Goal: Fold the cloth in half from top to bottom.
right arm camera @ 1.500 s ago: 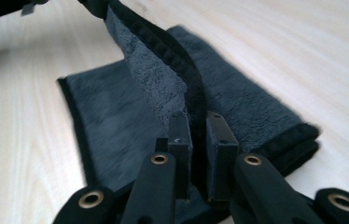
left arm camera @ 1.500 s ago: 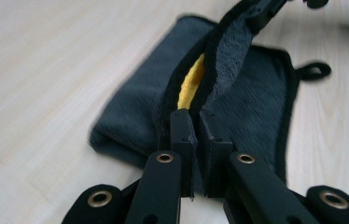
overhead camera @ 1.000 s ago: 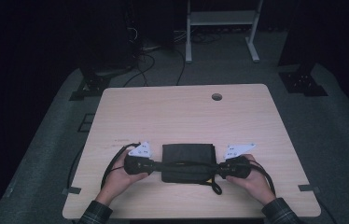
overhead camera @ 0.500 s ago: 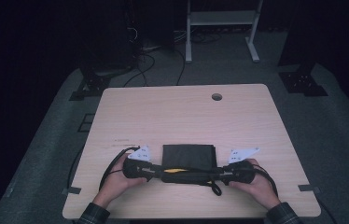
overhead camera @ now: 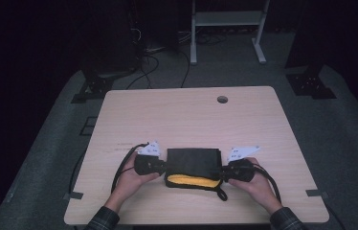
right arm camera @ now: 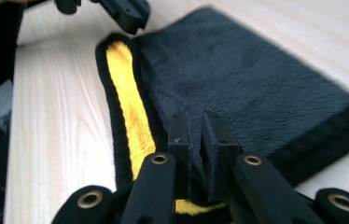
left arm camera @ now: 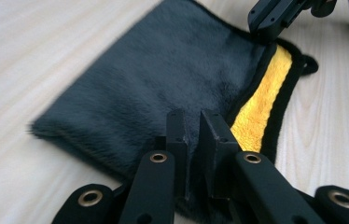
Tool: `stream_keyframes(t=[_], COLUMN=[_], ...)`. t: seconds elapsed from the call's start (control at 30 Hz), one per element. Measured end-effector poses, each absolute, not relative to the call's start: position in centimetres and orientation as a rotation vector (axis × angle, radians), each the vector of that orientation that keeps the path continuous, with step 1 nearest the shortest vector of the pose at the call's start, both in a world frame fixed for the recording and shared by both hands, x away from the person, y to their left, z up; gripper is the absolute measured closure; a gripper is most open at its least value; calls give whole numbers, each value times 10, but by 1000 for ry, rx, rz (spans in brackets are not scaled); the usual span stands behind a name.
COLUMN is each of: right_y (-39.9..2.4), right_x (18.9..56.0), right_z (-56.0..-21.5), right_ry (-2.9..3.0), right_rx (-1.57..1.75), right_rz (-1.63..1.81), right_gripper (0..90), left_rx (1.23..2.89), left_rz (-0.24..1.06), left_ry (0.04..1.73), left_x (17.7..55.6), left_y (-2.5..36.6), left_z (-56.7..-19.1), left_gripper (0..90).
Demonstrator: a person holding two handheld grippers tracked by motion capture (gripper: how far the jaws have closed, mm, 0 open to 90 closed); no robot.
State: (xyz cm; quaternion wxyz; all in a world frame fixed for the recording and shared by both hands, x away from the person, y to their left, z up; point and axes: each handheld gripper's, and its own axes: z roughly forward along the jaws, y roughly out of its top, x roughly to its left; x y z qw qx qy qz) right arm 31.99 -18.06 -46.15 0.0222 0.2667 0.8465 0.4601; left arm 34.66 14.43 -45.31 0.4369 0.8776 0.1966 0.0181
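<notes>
A folded dark grey plush cloth (overhead camera: 192,162) lies near the front edge of the table (overhead camera: 186,115), with a yellow inner strip (overhead camera: 189,181) showing along its near side. My left gripper (overhead camera: 164,167) is at its left end and my right gripper (overhead camera: 223,171) at its right end. In the left gripper view, my left gripper (left arm camera: 193,126) has its jaws nearly together on the cloth (left arm camera: 163,79). In the right gripper view, my right gripper (right arm camera: 197,128) pinches the cloth (right arm camera: 256,84) beside the yellow strip (right arm camera: 126,98). Both pairs of jaws have just been closing with cloth between them.
A black hanging loop (overhead camera: 221,195) sticks out of the cloth's near right corner. A cable hole (overhead camera: 222,99) sits at the table's far right. Cables trail from both grippers over the front edge. Dark floor, cables and a white frame (overhead camera: 227,19) lie beyond the table.
The yellow inner strip along the cloth's near edge, unseen a second ago and a thin line half a second ago, now shows wider. Both grippers stay at the cloth's ends.
</notes>
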Motion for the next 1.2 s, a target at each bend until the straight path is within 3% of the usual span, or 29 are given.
stream_keyframes(t=[0.17, 0.37, 0.43, 0.57, 0.73, 0.9, 1.2], right_y=[-170, -167, -167, -172, -186, -206, -238], right_x=[313, 303, 302, 302, 306, 312, 314], right_z=[-469, -472, -472, -469, -464, -461, -461], right_ry=[2720, 2754, 2746, 2706, 2582, 2491, 2426], right_rx=[768, 671, 665, 675, 746, 847, 950], right_rz=[1380, 1305, 1302, 1328, 1349, 1336, 1279], right_gripper=[850, 855, 841, 718, 483, 352, 276], left_rx=[2243, 2245, 2244, 2209, 2172, 2141, 2173], left_rz=[-9, 15, 27, 73, 148, 236, 299], left_ry=[419, 411, 410, 443, 494, 591, 701], left_x=[333, 322, 321, 318, 317, 321, 319], left_y=[135, 138, 139, 147, 160, 172, 204], left_z=[-462, -469, -467, -460, -457, -452, -458], left_gripper=[806, 778, 729, 583, 366, 182, 89])
